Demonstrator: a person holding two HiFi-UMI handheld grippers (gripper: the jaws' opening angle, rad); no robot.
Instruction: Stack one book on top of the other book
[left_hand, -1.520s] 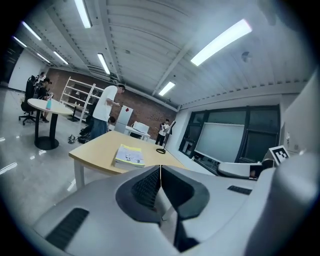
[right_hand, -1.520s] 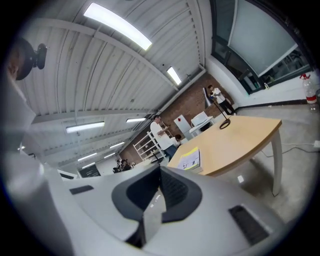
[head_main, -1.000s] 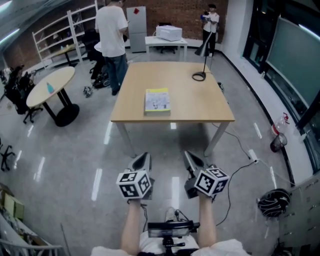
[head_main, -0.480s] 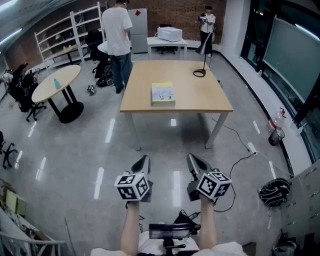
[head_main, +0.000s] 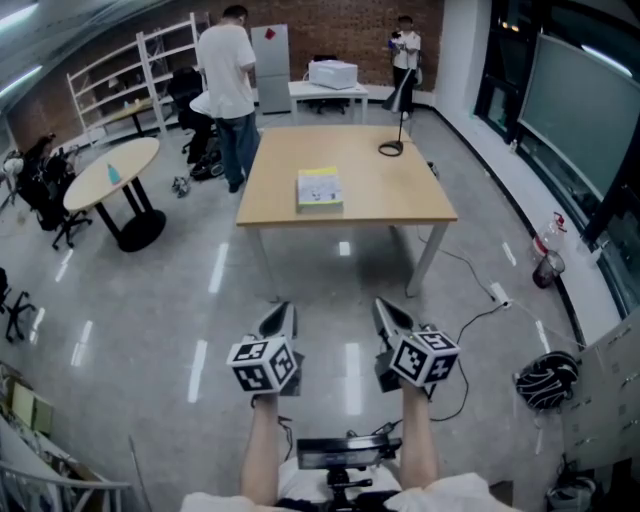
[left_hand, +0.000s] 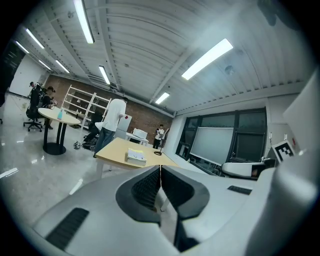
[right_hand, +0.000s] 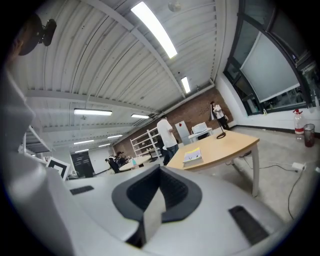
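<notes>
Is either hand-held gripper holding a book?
No, the left hand-held gripper and right hand-held gripper are shut and empty; the book lies on the table.

Bright ceiling strips, fisheye-warped edges

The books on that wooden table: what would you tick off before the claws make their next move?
1. Left claw empty: ok, jaws together on nothing.
2. Right claw empty: ok, likewise shut.
3. Books within reach: not ok, the table stands well ahead of both claws.
4. Two separate books to stack: cannot tell, they look like one pile, too small to judge.
5. Person in white away from the books: ok, standing by the table's far left corner.
6. Black stand apart from the books: ok.
</notes>
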